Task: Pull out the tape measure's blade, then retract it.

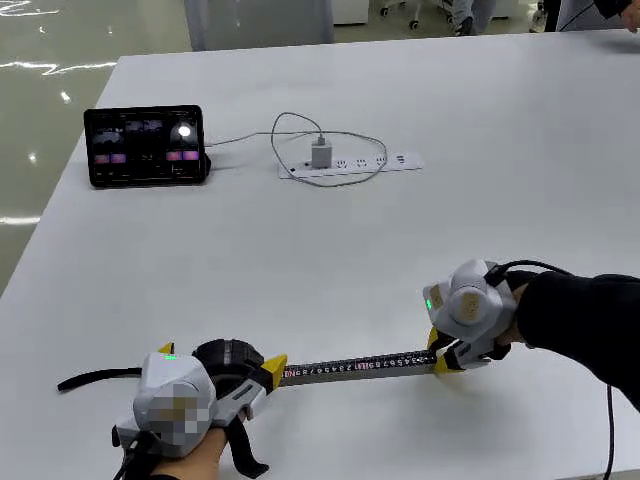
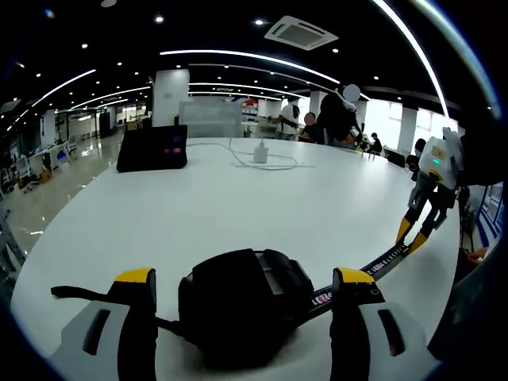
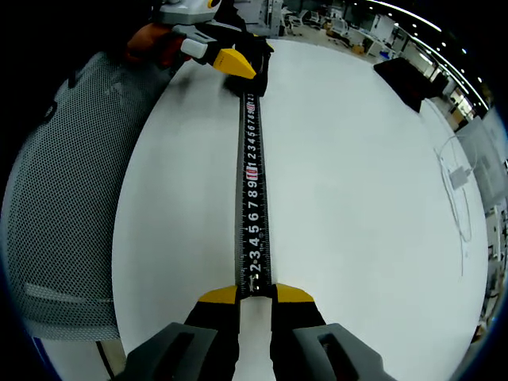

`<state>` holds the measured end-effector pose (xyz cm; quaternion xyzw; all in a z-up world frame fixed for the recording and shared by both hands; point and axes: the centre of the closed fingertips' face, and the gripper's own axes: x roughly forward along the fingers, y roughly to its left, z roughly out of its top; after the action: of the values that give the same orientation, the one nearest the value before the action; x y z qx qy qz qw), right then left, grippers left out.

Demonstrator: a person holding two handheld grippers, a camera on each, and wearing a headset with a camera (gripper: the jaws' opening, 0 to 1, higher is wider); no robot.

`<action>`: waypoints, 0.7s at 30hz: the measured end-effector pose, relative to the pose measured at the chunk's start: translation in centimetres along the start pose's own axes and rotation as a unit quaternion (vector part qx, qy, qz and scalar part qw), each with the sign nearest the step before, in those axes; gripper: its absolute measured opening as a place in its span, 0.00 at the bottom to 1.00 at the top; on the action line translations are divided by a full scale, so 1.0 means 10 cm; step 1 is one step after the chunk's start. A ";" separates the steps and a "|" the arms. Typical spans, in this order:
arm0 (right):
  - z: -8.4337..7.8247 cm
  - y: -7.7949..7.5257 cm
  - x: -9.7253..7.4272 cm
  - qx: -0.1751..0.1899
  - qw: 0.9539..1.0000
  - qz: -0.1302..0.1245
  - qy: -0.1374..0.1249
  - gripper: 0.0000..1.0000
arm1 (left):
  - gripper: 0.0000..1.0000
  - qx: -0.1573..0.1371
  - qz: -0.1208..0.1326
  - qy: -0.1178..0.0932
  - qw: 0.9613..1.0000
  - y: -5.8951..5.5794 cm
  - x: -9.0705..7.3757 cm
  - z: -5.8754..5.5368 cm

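1. Plain white table (image 1: 400,250)
2. Black case and black strap on the tape measure (image 2: 246,309)
3. Dark blade (image 3: 252,206); white numerals; a few red marks
4. Pale grey bodies, yellow jaw tips and a green light on left gripper (image 2: 244,276) and right gripper (image 3: 255,294)
5. Toward the far left corner, black tablet (image 1: 146,146); purple and pink tiles on screen
6. Toward the far edge, white power strip (image 1: 350,165); white charger (image 1: 321,153); grey cable (image 1: 290,125)
7. Black sleeve (image 1: 585,325)

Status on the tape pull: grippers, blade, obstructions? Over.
Left gripper straddles tape measure case, grip unclear. Right gripper shut on blade at its tip; blade out, flat on table. Tablet, power strip well clear.
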<state>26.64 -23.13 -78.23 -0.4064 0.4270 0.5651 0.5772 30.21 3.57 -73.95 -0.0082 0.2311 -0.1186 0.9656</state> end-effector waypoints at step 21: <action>0.01 -0.02 0.02 0.040 0.999 0.004 0.014 0.10 | 0.62 -0.026 0.004 0.046 0.999 0.04 -0.02 -0.11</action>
<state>26.85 -22.98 -78.38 -0.3888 0.4588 0.5444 0.5848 29.63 4.03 -74.83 -0.0273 0.2781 -0.1088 0.9540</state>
